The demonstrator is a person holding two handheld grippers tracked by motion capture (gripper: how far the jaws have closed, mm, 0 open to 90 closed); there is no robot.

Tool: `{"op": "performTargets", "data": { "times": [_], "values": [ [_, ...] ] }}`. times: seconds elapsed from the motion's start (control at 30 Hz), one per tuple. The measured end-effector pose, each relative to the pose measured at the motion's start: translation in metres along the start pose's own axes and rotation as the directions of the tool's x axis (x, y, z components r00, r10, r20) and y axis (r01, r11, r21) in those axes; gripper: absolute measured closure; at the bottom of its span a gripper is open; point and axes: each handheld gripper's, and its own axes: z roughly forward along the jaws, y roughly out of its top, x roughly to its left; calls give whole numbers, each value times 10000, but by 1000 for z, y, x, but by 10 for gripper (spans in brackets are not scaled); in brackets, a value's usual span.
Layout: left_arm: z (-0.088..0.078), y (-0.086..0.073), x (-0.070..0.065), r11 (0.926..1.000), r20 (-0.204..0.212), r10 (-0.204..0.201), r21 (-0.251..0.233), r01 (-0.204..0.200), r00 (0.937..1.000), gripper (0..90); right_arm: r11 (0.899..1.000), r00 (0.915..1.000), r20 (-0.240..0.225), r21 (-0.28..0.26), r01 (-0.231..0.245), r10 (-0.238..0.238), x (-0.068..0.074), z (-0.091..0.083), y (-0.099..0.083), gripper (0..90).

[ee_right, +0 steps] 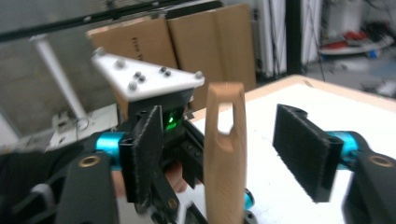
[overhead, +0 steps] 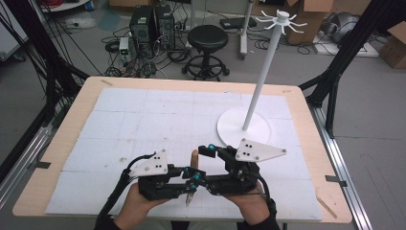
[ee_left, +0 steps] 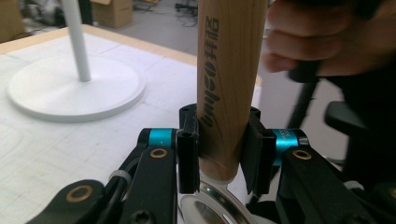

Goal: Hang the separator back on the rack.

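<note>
A utensil with a pale wooden handle (overhead: 194, 159) stands upright near the table's front edge, a slot cut through its top end (ee_right: 232, 116). My left gripper (ee_left: 219, 149) is shut on the handle's (ee_left: 224, 84) lower part, both pads pressing its sides. A shiny metal part (ee_left: 210, 210) shows just below. My right gripper (ee_right: 224, 149) is open, and its pads (ee_right: 303, 149) stand apart on either side of the handle's (ee_right: 224, 177) upper end without touching it. In the high view the left gripper (overhead: 190, 181) and the right gripper (overhead: 202, 163) meet at the handle.
A white stand with a round base (overhead: 230, 127), a tall pole and hooks at the top (overhead: 282, 20) stands at the table's right back. White gridded mats (overhead: 143, 120) cover the wooden table. A stool (overhead: 207, 40) and boxes lie on the floor beyond.
</note>
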Motion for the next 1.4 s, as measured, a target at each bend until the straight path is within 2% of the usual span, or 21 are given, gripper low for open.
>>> {"op": "performTargets", "data": {
  "times": [0.13,0.27,0.3,0.37,0.47,0.57,0.6,0.63,0.67,0.7,0.73,0.77,1.03,1.07,1.2,1.23,1.27,1.3,1.33,1.37,1.4],
  "values": [
    [-4,1,2,10000,573,41,-50,-38,9983,704,9969,9958,-816,-626,-473,421,-14,-13,-3,268],
    [-6,1,3,9998,1037,131,-176,-113,9945,704,9959,9911,-1330,-890,-177,58,-19,-19,-4,277],
    [-7,2,2,9995,1398,162,-298,-121,9900,704,9960,9874,-1581,-890,-85,-57,-22,-21,-5,288],
    [-8,2,3,9991,1709,235,-402,-169,9850,704,9967,9831,-1827,-810,-47,-103,-24,-21,-6,312],
    [-8,2,3,9990,1888,222,-413,-146,9818,704,9976,9768,-2130,-690,81,-227,-26,-20,-8,336],
    [-8,3,3,9993,2296,264,-310,-198,9729,704,9985,9574,-2880,-542,43,-197,-29,-13,-11,371],
    [-8,3,3,9993,2296,264,-310,-198,9729,704,9983,9511,-3076,-576,100,-273,-29,-11,-12,399],
    [-7,2,2,9994,2372,242,-296,-176,9712,704,9983,9511,-3076,-576,100,-273,-29,-11,-12,399],
    [-7,3,2,9994,2489,290,-262,-232,9681,704,9983,9440,-3287,-567,123,-303,-28,-9,-13,413],
    [-7,3,1,9995,2671,296,-218,-247,9632,704,9989,9297,-3666,-398,232,-361,-26,-4,-13,445],
    [-7,3,1,9995,2671,296,-218,-247,9632,704,9989,9297,-3666,-398,232,-361,-26,-4,-13,445],
    [-6,3,1,9993,2797,331,-236,-275,9595,704,9991,9173,-3960,-217,358,-414,-25,1,-14,489],
    [-7,3,-1,9988,3079,475,-237,-422,9502,704,9996,8819,-4706,-30,298,-277,-25,9,-15,698],
    [-7,2,-1,9988,3177,470,-250,-412,9470,704,9997,8808,-4729,-34,254,-240,-24,9,-16,704],
    [-8,2,-2,9990,3114,416,-261,-352,9494,696,9997,8864,-4623,-78,216,-228,-23,8,-16,711],
    [-8,3,-2,9991,2938,363,-329,-279,9552,644,9997,9007,-4340,-175,145,-206,-22,7,-16,713],
    [-7,3,-2,9990,2492,-12,-438,125,9685,550,9997,9093,-4157,-212,78,-159,-21,6,-16,713],
    [-7,3,-2,9990,2492,-12,-438,125,9685,504,9996,9184,-3955,-278,4,-113,-21,5,-15,713],
    [-7,3,-2,9990,2213,-87,-418,184,9752,478,9993,9277,-3732,-379,-57,-89,-21,4,-15,714],
    [-8,2,-2,9989,1933,-66,-448,156,9811,478,9993,9277,-3732,-379,-57,-89,-21,4,-15,714],
    [-8,2,-2,9989,1697,-17,-464,97,9855,469,9989,9386,-3449,-449,-109,-53,-21,3,-15,713]
  ]
}}
